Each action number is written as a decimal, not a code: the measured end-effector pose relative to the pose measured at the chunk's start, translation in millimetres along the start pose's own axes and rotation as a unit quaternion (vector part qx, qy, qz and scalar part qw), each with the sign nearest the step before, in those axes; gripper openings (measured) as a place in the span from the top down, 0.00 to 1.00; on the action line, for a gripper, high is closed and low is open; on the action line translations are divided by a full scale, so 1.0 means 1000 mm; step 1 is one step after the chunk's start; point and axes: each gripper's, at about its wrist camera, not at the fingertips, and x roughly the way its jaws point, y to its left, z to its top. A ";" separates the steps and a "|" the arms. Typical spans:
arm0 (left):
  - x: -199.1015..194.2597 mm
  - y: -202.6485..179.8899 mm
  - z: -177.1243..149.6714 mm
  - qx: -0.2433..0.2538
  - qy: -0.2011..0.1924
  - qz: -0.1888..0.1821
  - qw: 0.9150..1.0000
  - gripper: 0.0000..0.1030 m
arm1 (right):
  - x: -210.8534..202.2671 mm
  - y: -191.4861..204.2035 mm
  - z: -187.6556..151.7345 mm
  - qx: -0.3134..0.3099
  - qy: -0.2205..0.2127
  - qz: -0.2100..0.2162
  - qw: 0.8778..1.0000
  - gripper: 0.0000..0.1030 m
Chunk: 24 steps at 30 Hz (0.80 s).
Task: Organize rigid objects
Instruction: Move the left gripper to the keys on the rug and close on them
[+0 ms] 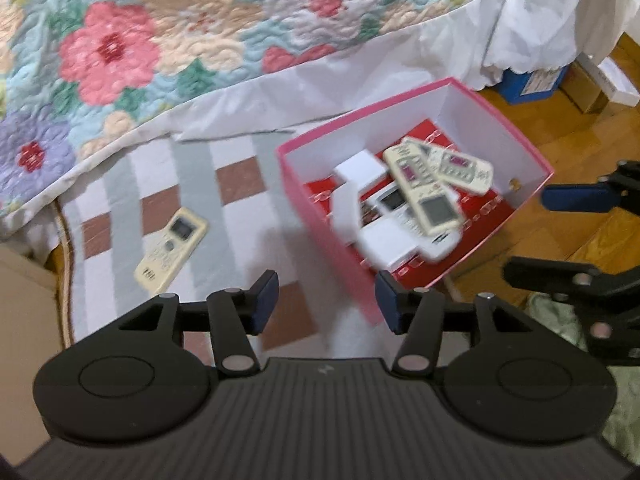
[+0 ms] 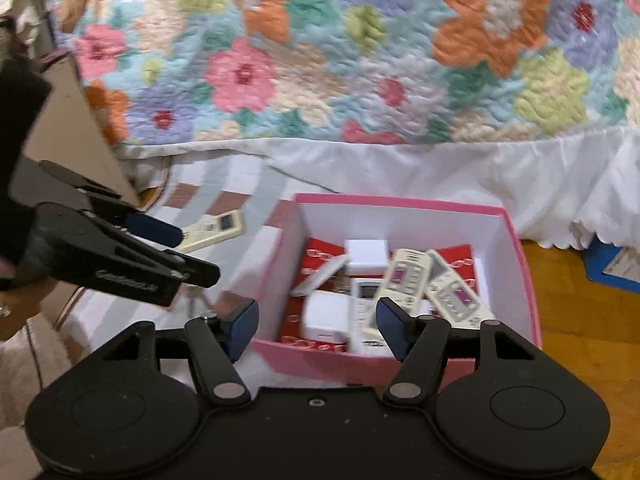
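Observation:
A pink box stands on a checked mat and holds several cream remotes and white boxes. One cream remote lies on the mat left of the box. My left gripper is open and empty, above the mat at the box's near left corner; it also shows in the right wrist view. My right gripper is open and empty over the box's near edge; it also shows in the left wrist view.
A bed with a floral quilt and white skirt lies behind the mat. A cardboard box is at the left. Wooden floor with a blue box lies to the right.

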 end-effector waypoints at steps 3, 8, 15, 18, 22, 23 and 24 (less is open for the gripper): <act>-0.004 0.012 -0.012 0.001 0.006 0.020 1.000 0.46 | -0.003 0.018 -0.002 -0.018 0.007 0.019 1.000 0.32; 0.000 0.036 -0.032 -0.019 0.024 0.032 0.999 0.44 | 0.000 0.048 -0.002 -0.046 0.004 0.051 0.998 0.32; 0.020 0.071 -0.058 -0.059 0.048 0.044 0.996 0.36 | 0.028 0.082 -0.006 -0.076 0.002 0.108 0.991 0.29; 0.031 0.090 -0.068 -0.086 0.037 0.045 0.995 0.30 | 0.051 0.096 -0.010 -0.089 -0.004 0.116 0.989 0.27; 0.051 0.115 -0.079 -0.125 0.030 0.031 0.991 0.33 | 0.087 0.117 -0.014 -0.115 0.001 0.132 0.985 0.27; 0.057 0.123 -0.081 -0.144 0.029 0.020 0.989 0.33 | 0.098 0.125 -0.015 -0.122 0.003 0.134 0.984 0.27; 0.062 0.130 -0.084 -0.162 0.028 0.012 0.986 0.34 | 0.109 0.130 -0.015 -0.128 0.005 0.137 0.982 0.27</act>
